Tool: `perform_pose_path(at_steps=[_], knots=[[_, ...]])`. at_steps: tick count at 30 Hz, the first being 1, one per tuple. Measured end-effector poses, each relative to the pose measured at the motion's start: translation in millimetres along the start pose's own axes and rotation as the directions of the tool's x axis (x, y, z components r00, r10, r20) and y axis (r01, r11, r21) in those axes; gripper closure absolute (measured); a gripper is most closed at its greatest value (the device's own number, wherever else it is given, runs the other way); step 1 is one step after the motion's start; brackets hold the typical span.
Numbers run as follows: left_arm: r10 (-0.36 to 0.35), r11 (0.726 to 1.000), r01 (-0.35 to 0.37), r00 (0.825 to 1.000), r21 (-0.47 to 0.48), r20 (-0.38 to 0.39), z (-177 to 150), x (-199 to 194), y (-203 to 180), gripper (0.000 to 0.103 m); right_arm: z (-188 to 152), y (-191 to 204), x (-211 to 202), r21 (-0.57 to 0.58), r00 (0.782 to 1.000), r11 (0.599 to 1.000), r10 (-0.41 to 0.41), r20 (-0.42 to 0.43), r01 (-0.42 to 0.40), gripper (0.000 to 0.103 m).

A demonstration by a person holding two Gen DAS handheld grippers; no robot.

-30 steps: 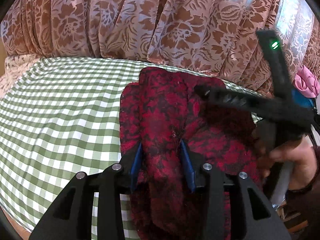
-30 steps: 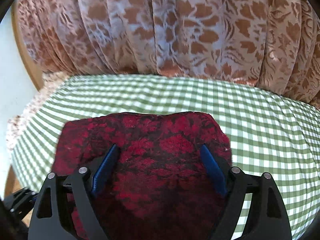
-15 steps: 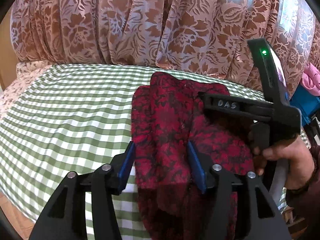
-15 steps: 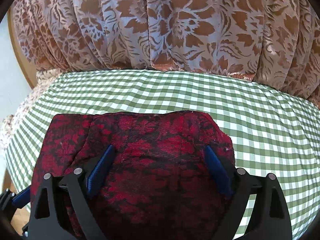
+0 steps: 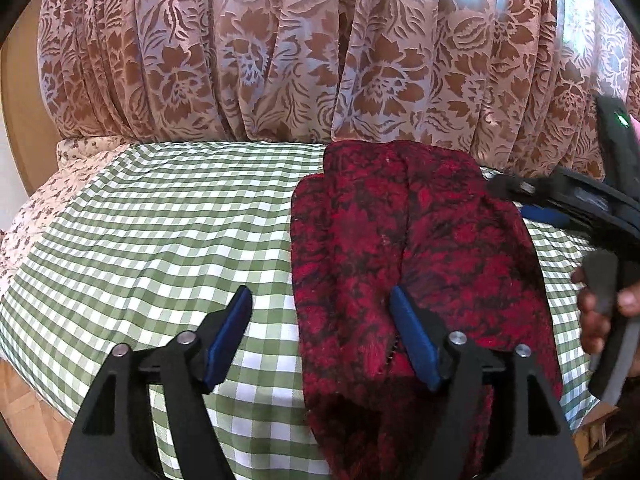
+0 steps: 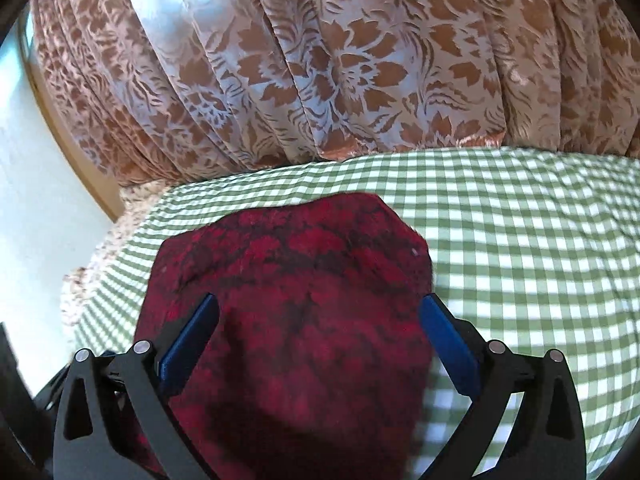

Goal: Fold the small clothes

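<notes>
A folded red and black patterned garment (image 5: 404, 252) lies on the green checked cloth (image 5: 160, 240), its near end hanging over the front edge. My left gripper (image 5: 320, 320) is open; its right finger rests on the garment and its left finger is over bare cloth. My right gripper (image 6: 318, 328) is open wide, with the garment (image 6: 292, 292) between and under its blue pads. The right gripper also shows at the right of the left wrist view (image 5: 560, 200), held by a hand.
A brown floral curtain (image 5: 320, 60) hangs close behind the table. A floral undercloth (image 5: 44, 200) shows at the left end. Wooden floor (image 5: 24, 412) lies below the front edge. A white wall (image 6: 32, 200) stands at the left.
My left gripper has opened wide, let go of the garment and shifted left. My right gripper has stayed open and tilted over the garment's right side.
</notes>
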State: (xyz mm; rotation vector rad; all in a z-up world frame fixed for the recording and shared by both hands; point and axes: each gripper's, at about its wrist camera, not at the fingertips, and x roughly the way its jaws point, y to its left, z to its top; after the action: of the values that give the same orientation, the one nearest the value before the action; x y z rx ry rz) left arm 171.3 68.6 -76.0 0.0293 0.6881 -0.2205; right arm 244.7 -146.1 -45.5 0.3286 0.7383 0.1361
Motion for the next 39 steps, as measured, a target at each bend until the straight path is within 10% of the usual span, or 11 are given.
perform_pose_path(at_steps=[11, 21, 29, 39], knots=[[-0.234, 0.963, 0.217, 0.968, -0.161, -0.095, -4, 28, 30, 0.005, -65, -66, 6, 0.210, 0.950, 0.949, 0.271, -0.153, -0.237, 0.003], [-0.497, 0.815, 0.424, 0.862, -0.395, -0.102, -6, 66, 60, 0.003, -78, -88, 39, 0.354, 0.844, 0.817, 0.522, -0.121, -0.455, 0.003], [-0.724, 0.610, 0.587, 0.686, -0.532, -0.074, -25, 112, 56, 0.014, -76, -74, 59, 0.329, 0.821, 0.785, 0.569, -0.048, -0.525, 0.003], [-0.755, 0.558, 0.654, 0.656, -0.510, 0.015, -34, 90, 56, 0.033, -56, -66, 57, 0.292, 0.775, 0.773, 0.617, -0.138, -0.563, 0.015]])
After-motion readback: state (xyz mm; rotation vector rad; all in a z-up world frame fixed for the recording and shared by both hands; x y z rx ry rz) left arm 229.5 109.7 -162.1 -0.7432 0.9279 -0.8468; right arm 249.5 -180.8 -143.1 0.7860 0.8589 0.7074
